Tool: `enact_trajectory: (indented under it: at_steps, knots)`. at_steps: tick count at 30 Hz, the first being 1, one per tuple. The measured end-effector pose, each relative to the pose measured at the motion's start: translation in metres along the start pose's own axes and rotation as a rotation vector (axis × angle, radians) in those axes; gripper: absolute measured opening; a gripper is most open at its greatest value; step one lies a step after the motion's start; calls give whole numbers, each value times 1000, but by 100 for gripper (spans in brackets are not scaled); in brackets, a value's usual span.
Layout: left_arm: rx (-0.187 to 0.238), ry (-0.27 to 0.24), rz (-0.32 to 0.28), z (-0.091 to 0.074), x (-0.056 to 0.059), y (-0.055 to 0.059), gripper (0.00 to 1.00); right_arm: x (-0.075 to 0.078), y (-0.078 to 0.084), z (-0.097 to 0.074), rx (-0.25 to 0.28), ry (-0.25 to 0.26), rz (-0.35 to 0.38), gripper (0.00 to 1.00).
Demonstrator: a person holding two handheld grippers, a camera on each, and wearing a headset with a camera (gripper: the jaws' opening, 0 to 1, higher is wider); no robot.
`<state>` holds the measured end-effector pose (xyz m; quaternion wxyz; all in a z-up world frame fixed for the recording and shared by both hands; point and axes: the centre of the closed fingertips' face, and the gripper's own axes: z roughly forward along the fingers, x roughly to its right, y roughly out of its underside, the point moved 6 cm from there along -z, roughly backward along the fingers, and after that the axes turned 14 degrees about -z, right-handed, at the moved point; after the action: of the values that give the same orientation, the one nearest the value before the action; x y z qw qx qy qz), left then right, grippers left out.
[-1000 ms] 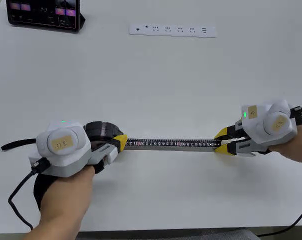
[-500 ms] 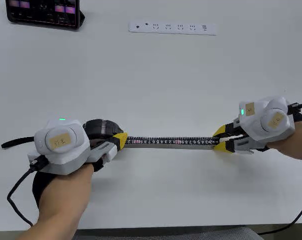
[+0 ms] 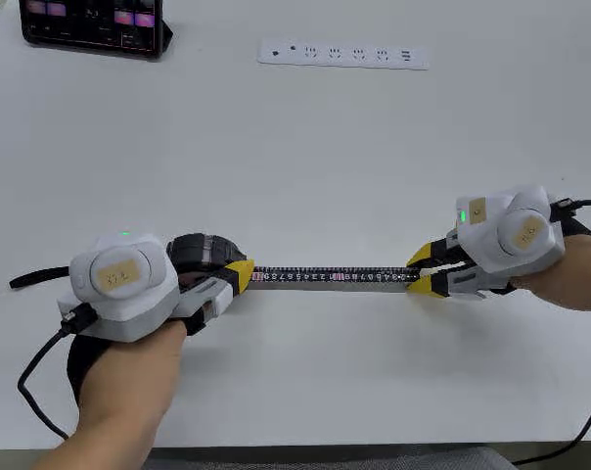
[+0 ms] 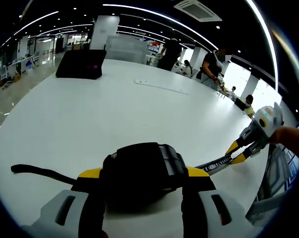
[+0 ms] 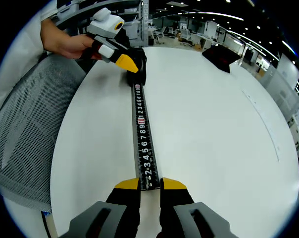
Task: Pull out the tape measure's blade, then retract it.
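While left gripper (image 4: 143,174) clamps tape case (image 3: 200,252), right gripper (image 5: 150,184) pinches blade (image 5: 142,139); 1-9 legible.

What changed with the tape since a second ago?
The right gripper slid toward the case, so less blade shows between them; it looks to be going back in. The right gripper stays shut on the blade's end, the left gripper stays shut on the case, and the case kept its spot on the table.

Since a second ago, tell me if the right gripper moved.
Yes: against the power strip, the right gripper, holding the blade, has shifted left toward the case.
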<state>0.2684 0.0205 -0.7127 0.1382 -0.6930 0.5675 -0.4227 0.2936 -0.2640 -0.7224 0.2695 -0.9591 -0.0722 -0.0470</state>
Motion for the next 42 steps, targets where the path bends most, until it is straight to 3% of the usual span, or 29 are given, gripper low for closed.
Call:
enact_trajectory:
  at_steps: [42]
  knots:
    - [-3,22,-28,1,-3,1,59,13,-35,30,64,-20,-4,11]
